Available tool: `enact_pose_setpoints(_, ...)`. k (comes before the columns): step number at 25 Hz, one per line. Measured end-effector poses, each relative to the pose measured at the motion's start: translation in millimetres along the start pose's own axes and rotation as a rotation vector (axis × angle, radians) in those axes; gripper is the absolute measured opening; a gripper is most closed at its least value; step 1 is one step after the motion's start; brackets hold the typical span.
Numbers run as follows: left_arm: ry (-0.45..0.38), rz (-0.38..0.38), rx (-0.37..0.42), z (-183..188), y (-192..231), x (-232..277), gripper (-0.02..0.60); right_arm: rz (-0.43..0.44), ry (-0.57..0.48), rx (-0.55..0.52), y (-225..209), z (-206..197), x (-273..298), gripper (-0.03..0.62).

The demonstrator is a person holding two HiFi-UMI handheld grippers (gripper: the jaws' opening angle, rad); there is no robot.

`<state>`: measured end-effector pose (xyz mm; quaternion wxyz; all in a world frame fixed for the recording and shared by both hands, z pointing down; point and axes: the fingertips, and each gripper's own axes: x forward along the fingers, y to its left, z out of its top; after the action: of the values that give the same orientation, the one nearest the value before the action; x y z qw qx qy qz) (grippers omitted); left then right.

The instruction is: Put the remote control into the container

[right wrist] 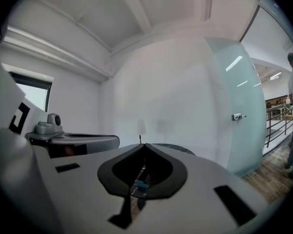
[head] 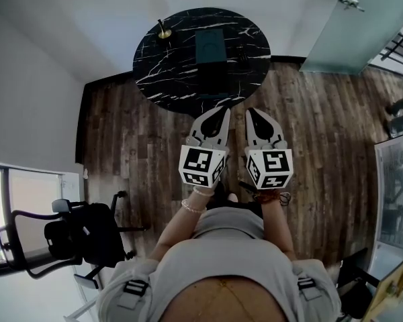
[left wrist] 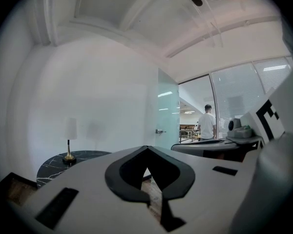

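Note:
A round black marble table (head: 188, 79) stands ahead on the wood floor. On it sits a dark green container (head: 209, 47), which looks empty from above. I cannot make out the remote control for sure. My left gripper (head: 224, 111) and right gripper (head: 250, 111) are side by side, just short of the table's near edge, pointing level at it. Both are shut with nothing between the jaws. In the left gripper view the jaws (left wrist: 146, 148) meet at the tips, with the table (left wrist: 58, 165) beyond on the left. In the right gripper view the tips (right wrist: 143, 145) touch too.
A small brass-footed lamp (head: 164, 32) stands at the table's far left. A black office chair (head: 74, 237) is behind me on the left. A frosted glass door (head: 352, 25) is at the right, and a person (left wrist: 206, 124) stands far off beyond it.

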<state>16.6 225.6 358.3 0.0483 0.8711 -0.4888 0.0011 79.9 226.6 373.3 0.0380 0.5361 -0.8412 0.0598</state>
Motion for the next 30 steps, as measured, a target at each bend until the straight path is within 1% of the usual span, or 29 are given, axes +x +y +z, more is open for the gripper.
enact_pose_setpoints(12,0.000,-0.058,-0.011,-1.3,51.5,30.8,0.002,-0.052,0.006,-0.007,6.9,-0.4,59.6,0.011)
enact_pose_setpoints(18,-0.006,-0.081,-0.011,3.0,72.8,35.7,0.002,-0.093,0.012,-0.018,12.6,2.0,83.2,0.011)
enact_pose_setpoints(23,-0.002,-0.086,-0.018,2.4,89.0,38.1,0.002,-0.093,0.022,-0.033,21.5,2.2,95.9,0.011)
enact_pose_setpoints(30,0.008,-0.089,-0.033,-0.2,99.2,36.6,0.002,-0.096,0.027,-0.040,26.9,6.3,101.0,0.011)
